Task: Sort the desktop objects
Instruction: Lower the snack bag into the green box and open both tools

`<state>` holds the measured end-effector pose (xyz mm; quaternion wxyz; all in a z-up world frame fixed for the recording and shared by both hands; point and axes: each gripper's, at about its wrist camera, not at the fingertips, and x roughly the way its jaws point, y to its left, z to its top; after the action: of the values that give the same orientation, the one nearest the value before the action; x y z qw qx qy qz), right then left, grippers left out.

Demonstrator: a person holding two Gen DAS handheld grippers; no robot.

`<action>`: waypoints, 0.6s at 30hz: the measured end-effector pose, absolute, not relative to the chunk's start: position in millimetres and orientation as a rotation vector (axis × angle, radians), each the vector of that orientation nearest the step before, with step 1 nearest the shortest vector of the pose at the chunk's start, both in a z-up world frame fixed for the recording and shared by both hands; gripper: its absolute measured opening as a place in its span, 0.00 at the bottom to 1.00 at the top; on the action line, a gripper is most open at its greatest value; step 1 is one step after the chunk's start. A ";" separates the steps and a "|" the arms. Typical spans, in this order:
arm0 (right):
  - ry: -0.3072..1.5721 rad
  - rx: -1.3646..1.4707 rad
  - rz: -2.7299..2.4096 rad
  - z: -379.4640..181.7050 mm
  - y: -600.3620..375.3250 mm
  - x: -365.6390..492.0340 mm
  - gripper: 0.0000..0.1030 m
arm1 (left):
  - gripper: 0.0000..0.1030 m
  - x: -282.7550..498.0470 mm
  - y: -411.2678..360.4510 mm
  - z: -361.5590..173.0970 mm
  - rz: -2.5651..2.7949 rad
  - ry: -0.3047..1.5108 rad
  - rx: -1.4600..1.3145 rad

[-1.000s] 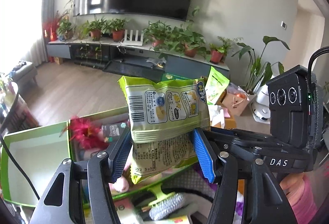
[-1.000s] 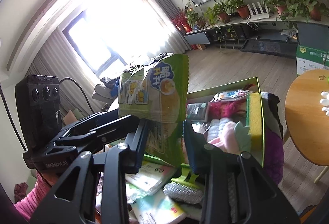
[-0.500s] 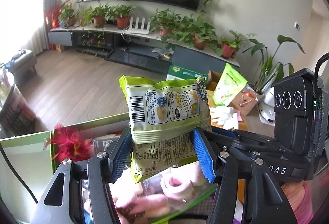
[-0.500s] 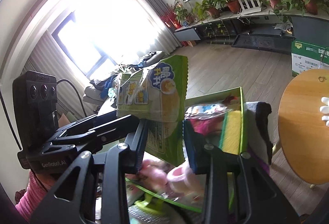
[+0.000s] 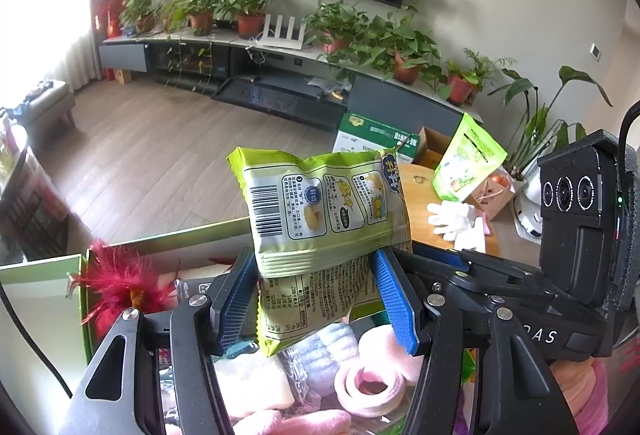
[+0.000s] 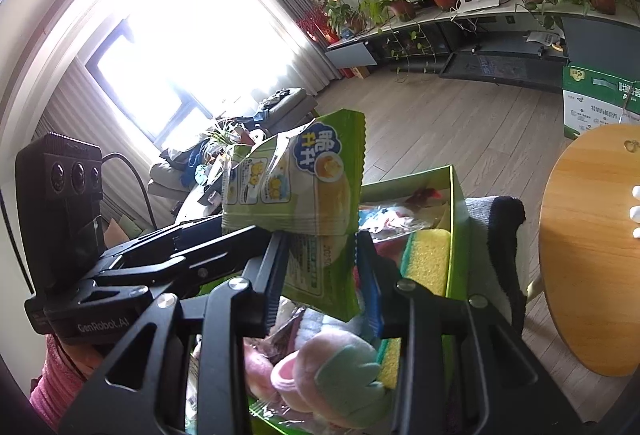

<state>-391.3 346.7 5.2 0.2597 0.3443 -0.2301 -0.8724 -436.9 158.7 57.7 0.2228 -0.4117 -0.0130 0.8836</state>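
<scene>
Gripping one crinkly foil snack bag [image 5: 320,211], both ribbed-padded tongs [image 5: 316,299] [image 6: 324,271] clamp it.

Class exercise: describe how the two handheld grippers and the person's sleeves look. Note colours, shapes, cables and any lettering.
Both are black angular frames with silver screws. The left gripper has blue ribbed pads, as does the right gripper. Each carries a black box with three round lenses and a black cable; lettering reads "GenRobot.AI" on one and "DAS" on the other. The sleeves are pink knit.
</scene>
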 end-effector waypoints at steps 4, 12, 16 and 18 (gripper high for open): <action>-0.622 0.939 -2.390 4.1 349.0 -394.6 0.35 | 0.59 -444.5 158.1 49.7 2.438 -0.046 -1.178; -0.617 0.959 -2.454 0.1 355.2 -395.4 0.37 | 0.59 -452.9 153.6 33.8 2.457 -0.037 -1.250; -0.619 0.955 -2.456 0.2 356.4 -393.5 0.37 | 0.59 -453.9 152.0 29.9 2.465 -0.017 -1.276; -0.609 0.953 -2.460 1.1 355.6 -392.3 0.37 | 0.59 -453.0 152.4 29.3 2.465 -0.004 -1.302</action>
<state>-392.3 355.6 1.1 0.2152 0.3437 -0.2195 -0.8873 -453.0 152.4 29.3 0.1761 -0.4599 -0.0015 0.8703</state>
